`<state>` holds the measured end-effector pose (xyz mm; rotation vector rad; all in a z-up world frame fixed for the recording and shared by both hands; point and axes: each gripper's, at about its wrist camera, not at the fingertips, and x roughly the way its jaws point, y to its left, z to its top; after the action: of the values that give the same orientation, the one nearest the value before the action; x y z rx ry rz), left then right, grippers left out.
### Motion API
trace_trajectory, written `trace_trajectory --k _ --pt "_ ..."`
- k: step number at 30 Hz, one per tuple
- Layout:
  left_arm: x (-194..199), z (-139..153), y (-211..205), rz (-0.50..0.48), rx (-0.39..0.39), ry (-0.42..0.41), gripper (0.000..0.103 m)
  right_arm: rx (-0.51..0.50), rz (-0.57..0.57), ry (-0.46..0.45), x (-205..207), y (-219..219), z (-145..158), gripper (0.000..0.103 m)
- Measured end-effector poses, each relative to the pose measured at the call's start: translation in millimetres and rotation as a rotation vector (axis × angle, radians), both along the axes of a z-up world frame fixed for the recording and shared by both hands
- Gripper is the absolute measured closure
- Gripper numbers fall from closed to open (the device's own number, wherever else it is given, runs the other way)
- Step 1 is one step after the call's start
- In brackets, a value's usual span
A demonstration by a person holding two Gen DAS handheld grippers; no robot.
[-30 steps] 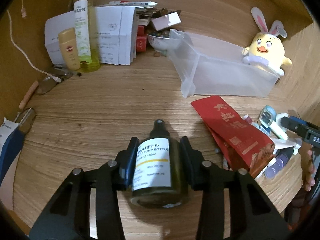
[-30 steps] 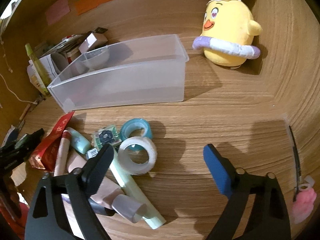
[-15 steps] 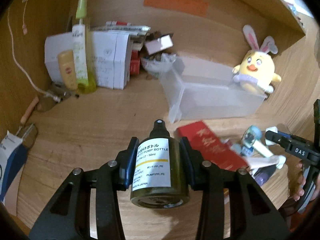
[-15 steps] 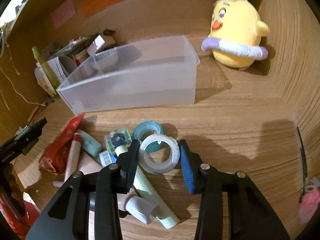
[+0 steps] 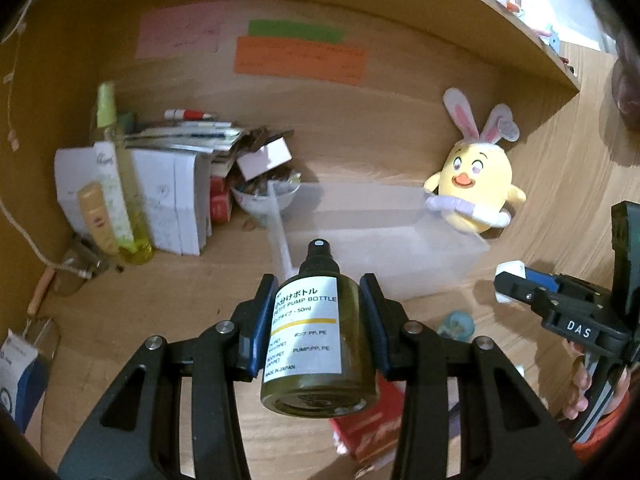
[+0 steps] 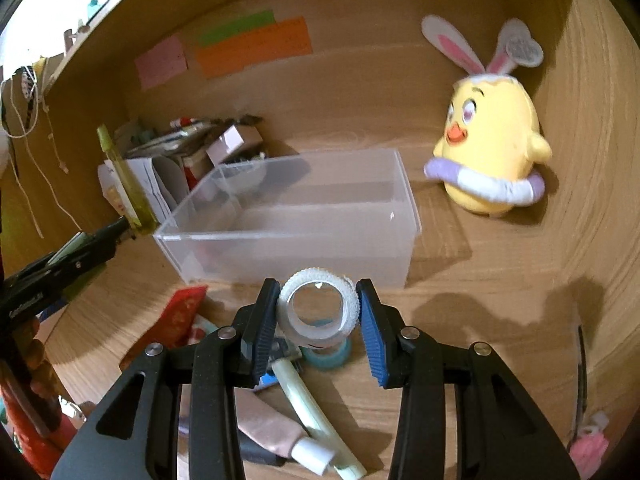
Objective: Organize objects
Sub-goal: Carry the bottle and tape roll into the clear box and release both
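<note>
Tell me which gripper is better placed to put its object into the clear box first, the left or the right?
Probably the right. The right gripper holds the white tape roll directly before the clear box, whose open top faces it. The left gripper holds the pump bottle nearer the box's end wall.

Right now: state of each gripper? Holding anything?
Left gripper: shut on the dark pump bottle.
Right gripper: shut on the white tape roll, lifted off the desk.
</note>
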<state>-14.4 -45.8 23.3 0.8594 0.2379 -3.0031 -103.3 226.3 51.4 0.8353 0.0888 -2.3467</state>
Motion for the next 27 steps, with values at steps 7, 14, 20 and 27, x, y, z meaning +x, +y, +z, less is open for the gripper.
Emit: trace_trajectory --k 7,14,20,27 --pt "-19 16 6 -0.009 -0.022 0.016 0.061 -0.037 0.011 0.019 -18 -5 14 0.067" --pt "-45 29 14 -0.020 -0.036 0.027 0.061 -0.057 0.002 0.062 -36 -11 33 0.067" --pt "-65 34 18 -0.035 -0.018 0.023 0.061 -0.045 0.026 0.093 -48 -24 48 0.067" --pt "-87 37 19 -0.019 -0.024 0.014 0.061 0.004 0.033 0.123 -67 -44 55 0.067"
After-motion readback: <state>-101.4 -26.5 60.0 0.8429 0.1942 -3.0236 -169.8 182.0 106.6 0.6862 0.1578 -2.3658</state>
